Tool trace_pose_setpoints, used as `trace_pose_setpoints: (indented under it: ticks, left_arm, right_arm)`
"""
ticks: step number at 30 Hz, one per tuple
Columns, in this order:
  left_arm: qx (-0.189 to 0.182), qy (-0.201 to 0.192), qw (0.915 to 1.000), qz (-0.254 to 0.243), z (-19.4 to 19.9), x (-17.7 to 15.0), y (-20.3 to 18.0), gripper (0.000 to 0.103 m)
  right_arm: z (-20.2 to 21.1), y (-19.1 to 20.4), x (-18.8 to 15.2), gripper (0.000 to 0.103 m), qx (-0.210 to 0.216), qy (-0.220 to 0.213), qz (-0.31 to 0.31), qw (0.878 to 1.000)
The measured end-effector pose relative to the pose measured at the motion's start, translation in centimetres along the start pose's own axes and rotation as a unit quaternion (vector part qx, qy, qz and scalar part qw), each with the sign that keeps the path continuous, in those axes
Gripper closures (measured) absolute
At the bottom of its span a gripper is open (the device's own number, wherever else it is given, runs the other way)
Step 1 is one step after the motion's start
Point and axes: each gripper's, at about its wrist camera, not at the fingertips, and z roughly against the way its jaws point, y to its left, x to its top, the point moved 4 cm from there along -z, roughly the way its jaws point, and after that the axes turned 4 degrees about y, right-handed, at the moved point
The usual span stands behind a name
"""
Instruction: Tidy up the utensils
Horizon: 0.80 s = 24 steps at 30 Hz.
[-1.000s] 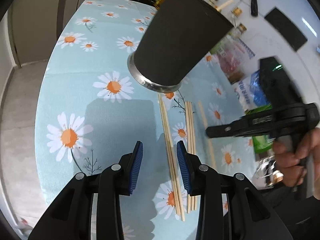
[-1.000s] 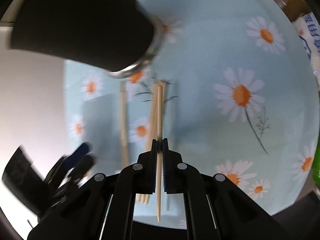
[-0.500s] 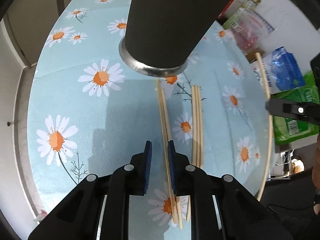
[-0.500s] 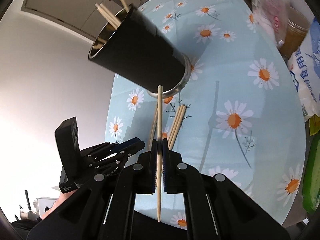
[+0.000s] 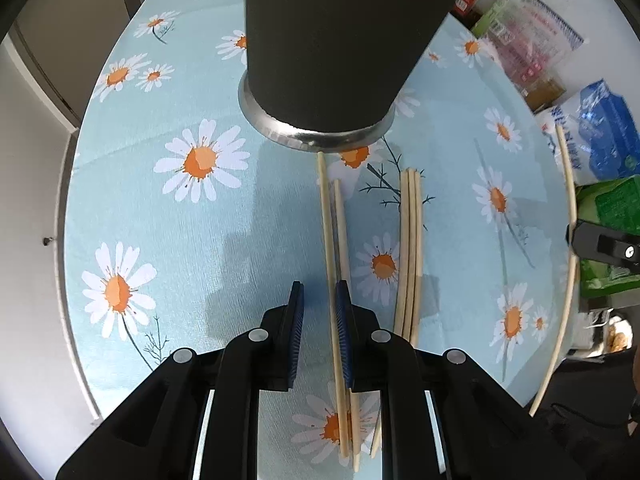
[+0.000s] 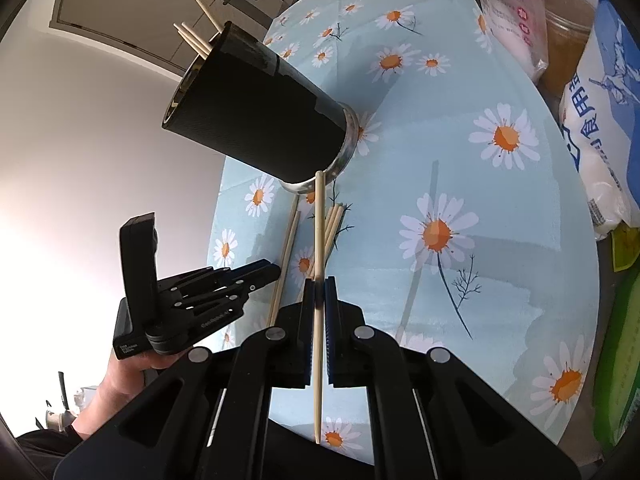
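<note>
A black utensil cup (image 5: pixel 332 40) with a steel base stands on the daisy tablecloth (image 5: pixel 160 216); in the right wrist view the cup (image 6: pixel 256 108) holds several chopsticks. Loose wooden chopsticks lie in front of it: a pair (image 5: pixel 330 216) and a bundle of three (image 5: pixel 410 248). My left gripper (image 5: pixel 320 300) is low over the cloth, jaws slightly apart, the pair lying against its right pad. My right gripper (image 6: pixel 319 292) is shut on one chopstick (image 6: pixel 319 224), held above the table. That chopstick shows at the right in the left wrist view (image 5: pixel 570 248).
Bags and jars crowd the table's far right: a white and blue bag (image 6: pixel 600 128), a pink packet (image 6: pixel 512 12), a green packet (image 5: pixel 612 220). The table edge curves along the left (image 5: pixel 68 216). Cabinets (image 6: pixel 160 4) stand behind.
My right gripper lifted its chopstick up off the table and tilted back. My left gripper moved toward the chopstick pair and narrowed its jaws from wide open to a small gap.
</note>
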Motion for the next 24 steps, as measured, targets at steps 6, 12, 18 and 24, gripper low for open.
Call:
trace_pose_setpoints:
  ticks: [6, 12, 18, 24]
  left_arm:
    - [0.053, 0.028, 0.998, -0.021, -0.7, 0.8, -1.6, 0.088]
    - [0.074, 0.02, 0.997, -0.012, -1.1, 1.0, -2.5, 0.089]
    - [0.073, 0.007, 0.9973, 0.008, -0.7, 0.1, -1.5, 0.099]
    - [0.047, -0.013, 0.998, 0.04, -0.2, -0.6, -0.4, 0.099]
  right_arm:
    - [-0.2, 0.0, -0.2, 0.097, 0.015, -0.001, 0.004, 1.0]
    - [-0.3, -0.2, -0.5, 0.097, 0.017, 0.003, 0.004, 1.0]
    - [-0.3, -1.1, -0.7, 0.097, 0.021, 0.001, -0.002, 1.0]
    - [-0.2, -0.9, -0.1, 0.097, 0.016, 0.006, 0.008, 1.0]
